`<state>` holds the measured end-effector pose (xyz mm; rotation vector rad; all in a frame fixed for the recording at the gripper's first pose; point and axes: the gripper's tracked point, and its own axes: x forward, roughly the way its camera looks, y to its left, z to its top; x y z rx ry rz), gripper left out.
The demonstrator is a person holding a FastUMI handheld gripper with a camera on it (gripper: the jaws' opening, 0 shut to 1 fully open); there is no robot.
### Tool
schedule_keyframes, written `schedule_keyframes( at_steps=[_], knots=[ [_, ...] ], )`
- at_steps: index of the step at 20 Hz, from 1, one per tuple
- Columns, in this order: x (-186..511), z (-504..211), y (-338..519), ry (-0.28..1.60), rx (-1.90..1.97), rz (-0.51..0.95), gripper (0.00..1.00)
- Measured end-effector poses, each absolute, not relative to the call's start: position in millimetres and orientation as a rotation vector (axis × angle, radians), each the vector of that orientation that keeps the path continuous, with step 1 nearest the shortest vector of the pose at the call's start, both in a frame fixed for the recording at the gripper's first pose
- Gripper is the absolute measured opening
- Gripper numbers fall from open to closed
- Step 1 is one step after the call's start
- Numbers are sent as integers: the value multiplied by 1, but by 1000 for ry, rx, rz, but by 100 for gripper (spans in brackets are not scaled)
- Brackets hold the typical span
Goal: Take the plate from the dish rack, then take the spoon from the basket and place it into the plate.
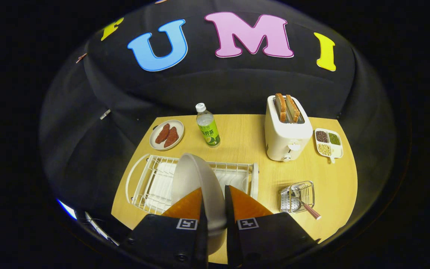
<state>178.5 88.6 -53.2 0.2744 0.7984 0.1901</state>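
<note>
Surface finishes
Bench pale matt wood; dish rack white coated wire; plate smooth matt grey; basket shiny metal mesh.

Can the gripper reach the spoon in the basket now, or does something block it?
Probably not yet. The gripper is shut on the plate, held above the dish rack, so its jaws are occupied. The spoon in the basket lies uncovered, with bare table around it.
</note>
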Motion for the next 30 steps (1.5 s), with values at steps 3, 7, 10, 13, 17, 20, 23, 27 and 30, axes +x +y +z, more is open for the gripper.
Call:
schedule_keyframes(
  at_steps=[3,7,10,13,17,20,23,27,30],
  knots=[
    [144,-42,74,767,316,208,24],
    [94,-36,47,729,335,183,24],
    [57,-39,29,706,398,164,24],
    [15,-73,-3,731,417,120,24],
    [-29,-129,-32,801,433,98,24],
    [-44,-173,-34,855,450,142,24],
    [-37,-219,-41,920,487,145,24],
    [-7,-252,-54,923,466,190,24],
    [16,-268,-58,933,565,203,24]
  ],
)
